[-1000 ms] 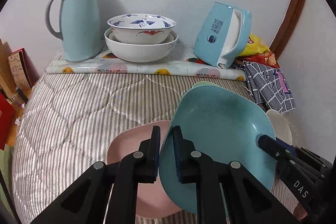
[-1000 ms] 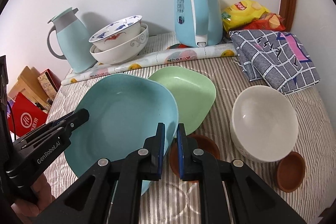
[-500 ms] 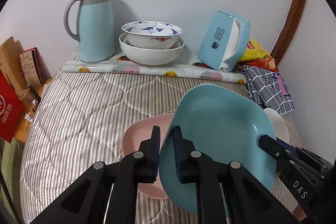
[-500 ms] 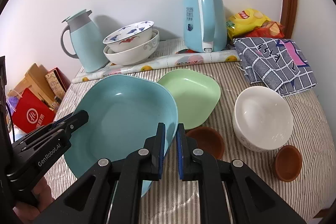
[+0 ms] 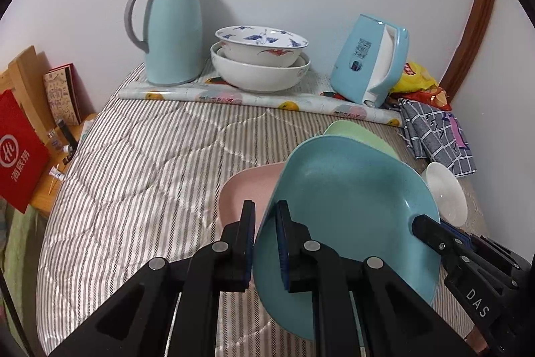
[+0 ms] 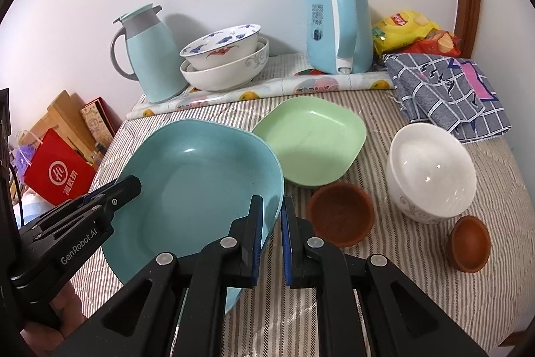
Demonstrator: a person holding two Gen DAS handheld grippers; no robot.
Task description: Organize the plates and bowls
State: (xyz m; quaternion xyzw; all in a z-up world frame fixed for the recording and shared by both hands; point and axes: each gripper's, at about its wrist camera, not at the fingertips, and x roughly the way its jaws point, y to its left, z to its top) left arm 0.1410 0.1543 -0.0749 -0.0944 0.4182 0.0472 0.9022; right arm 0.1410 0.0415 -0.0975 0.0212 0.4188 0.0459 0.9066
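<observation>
Fingers [image 5: 249,236] clamp teal plate [image 5: 351,206]; only left view shows pink plate [image 5: 247,189].

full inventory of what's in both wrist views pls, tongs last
blue plate: 1, teal, lifted, gripped at both edges
green plate: 1, light green, mid table
pink plate: 1, pink, under blue plate
white bowl: 1, white, right
brown dishes: 2, brown, front right
stacked bowls: 2, white patterned, back
thermos jug: 1, teal-grey, back left
kettle: 1, blue, back
cloth: 1, grey check, back right
snack bags: yellow, red, corner
left tongs: shut on plate
right tongs: shut on plate
</observation>
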